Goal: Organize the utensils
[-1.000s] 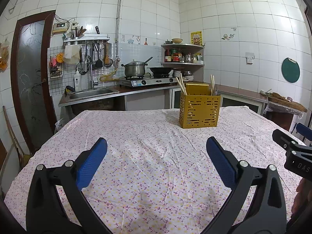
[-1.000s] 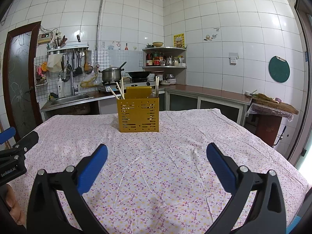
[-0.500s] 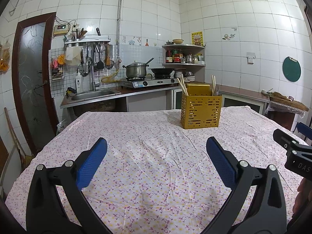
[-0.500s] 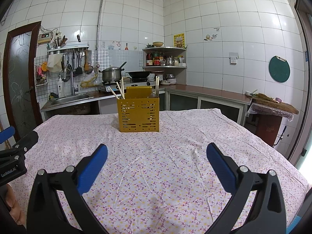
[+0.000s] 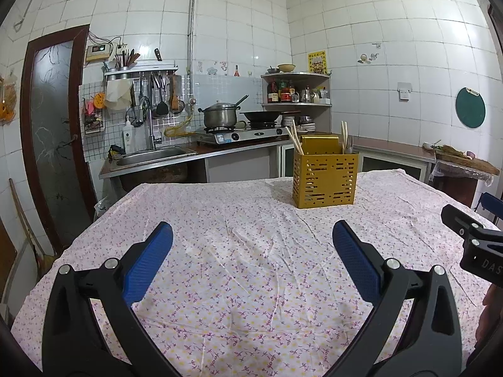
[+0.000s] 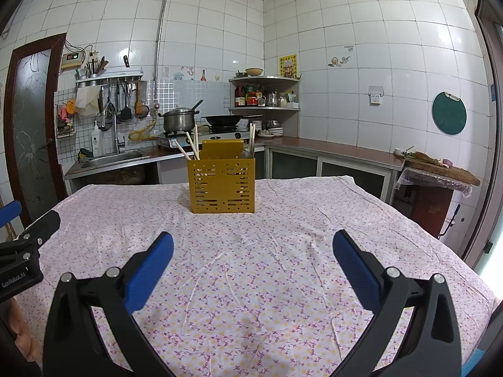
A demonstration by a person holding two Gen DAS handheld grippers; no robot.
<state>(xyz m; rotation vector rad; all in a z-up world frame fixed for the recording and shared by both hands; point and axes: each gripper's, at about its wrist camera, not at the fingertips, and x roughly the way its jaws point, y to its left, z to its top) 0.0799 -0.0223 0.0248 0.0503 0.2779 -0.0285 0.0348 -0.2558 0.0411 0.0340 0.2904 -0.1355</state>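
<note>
A yellow perforated utensil holder [image 5: 324, 179] stands upright on the far side of the table, also in the right wrist view [image 6: 222, 185]. Chopsticks [image 5: 294, 140] and a few metal utensils [image 5: 348, 144] stick out of it; chopsticks show in the right wrist view too [image 6: 192, 146]. My left gripper [image 5: 251, 235] is open and empty, held above the near part of the tablecloth. My right gripper [image 6: 253, 245] is open and empty, beside it to the right. No loose utensil shows on the cloth.
The table carries a floral cloth [image 5: 251, 267]. Behind it run a counter with a sink [image 5: 147, 155], a stove with a pot [image 5: 220, 116] and a wok [image 5: 259, 114], and a corner shelf [image 5: 295, 89]. A wooden board lies at the right [image 6: 440, 166].
The left wrist view has shifted slightly, so the holder sits a little farther right and higher. The right gripper has hardly moved. Both stay open.
</note>
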